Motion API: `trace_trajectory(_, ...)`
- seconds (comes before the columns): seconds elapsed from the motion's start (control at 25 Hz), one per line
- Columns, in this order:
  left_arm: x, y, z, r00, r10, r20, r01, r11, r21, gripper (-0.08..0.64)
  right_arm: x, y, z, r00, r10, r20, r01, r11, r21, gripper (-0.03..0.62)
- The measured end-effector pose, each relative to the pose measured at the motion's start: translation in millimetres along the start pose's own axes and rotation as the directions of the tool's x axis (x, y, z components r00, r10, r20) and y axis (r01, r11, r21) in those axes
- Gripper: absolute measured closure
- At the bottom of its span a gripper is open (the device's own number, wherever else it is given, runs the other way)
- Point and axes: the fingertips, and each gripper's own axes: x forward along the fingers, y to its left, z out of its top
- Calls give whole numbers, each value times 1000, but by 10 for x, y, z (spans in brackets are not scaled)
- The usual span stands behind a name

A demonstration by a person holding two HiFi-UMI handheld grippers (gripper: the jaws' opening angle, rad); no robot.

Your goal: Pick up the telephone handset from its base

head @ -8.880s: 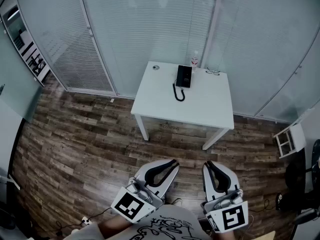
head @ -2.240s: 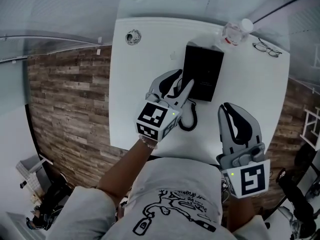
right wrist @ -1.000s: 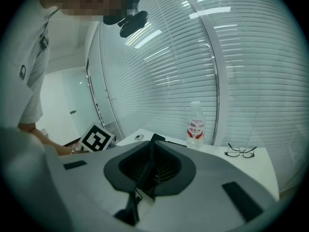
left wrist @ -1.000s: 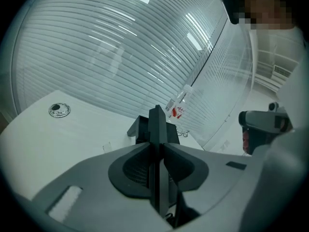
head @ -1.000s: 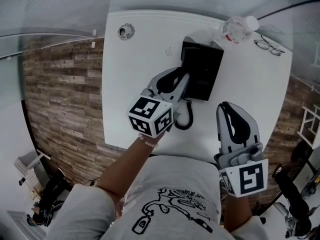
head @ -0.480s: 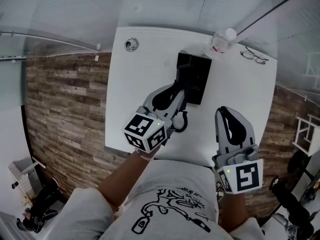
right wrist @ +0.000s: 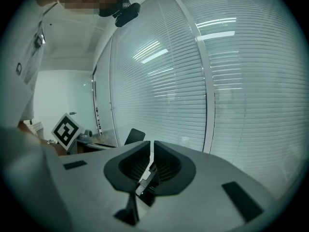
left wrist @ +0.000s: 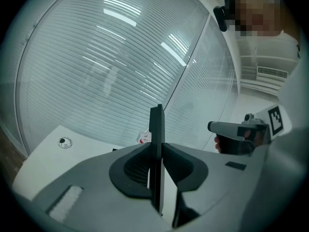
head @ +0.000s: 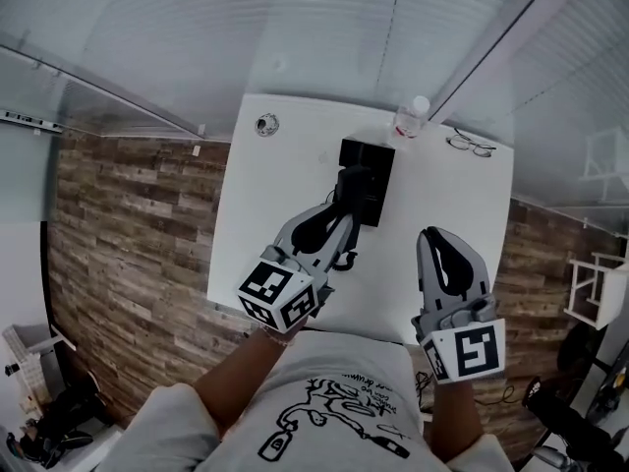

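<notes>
Black slim plastic telephone handset (head: 350,193) is pinched in the left gripper (head: 334,222). The left gripper view shows it edge-on (left wrist: 156,124) with both dark pads pressed against its flat sides. The jaws have just been closing, with the handset between them, so the grip reads as firm. Its long axis runs straight out along the gripper's pointing line; one end pokes well past the fingertips and the other is buried back between the jaws. In the head view that far end points forward and slightly right of the gripper and overlaps the near left part of the black rectangular telephone base (head: 378,160) on the white table (head: 246,224). It looks clear of the base, but the actual gap can't be read from above. The black coiled cord (head: 344,260) hangs just right of the left gripper's jaws, close under them, and probably limits how far the handset can travel. The right gripper (head: 432,232) is off to the right of the left one and nearer the person, well apart from handset and base. Its jaws are drawn together with only a sliver between the pads and nothing in them (right wrist: 151,146). The left hand is the near and working one. Judgement: the pick-up is essentially made, and any further move is up and back along the handset's own axis, away from the base ahead of the gripper.
</notes>
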Motion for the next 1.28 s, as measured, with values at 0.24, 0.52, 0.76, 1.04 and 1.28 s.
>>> trace_trajectory(0.24,-268,-257,250,999,-5,51,3,1000,27,492,-204,2,241,999,-10,41,10,1000,-18,571)
trace_trajectory(0.52,-563,-526,577,992,-29,124,22,998,56,492,-445,33,508,997,-23,69,25,999,-29,571)
trace_trajectory(0.76,-787,-747,827,984,-49,171,32,995,97,492,-639,56,703,995,-36,94,39,999,-30,571)
trace_trajectory(1.04,-941,-931,914,977,-67,201,41,990,132,494,-804,138,844,992,-27,122,32,999,-42,571)
trace_trajectory(1.28,-1165,-1091,1034,966,-84,244,47,987,154,494,-957,269,979,990,-12,142,20,998,-53,571)
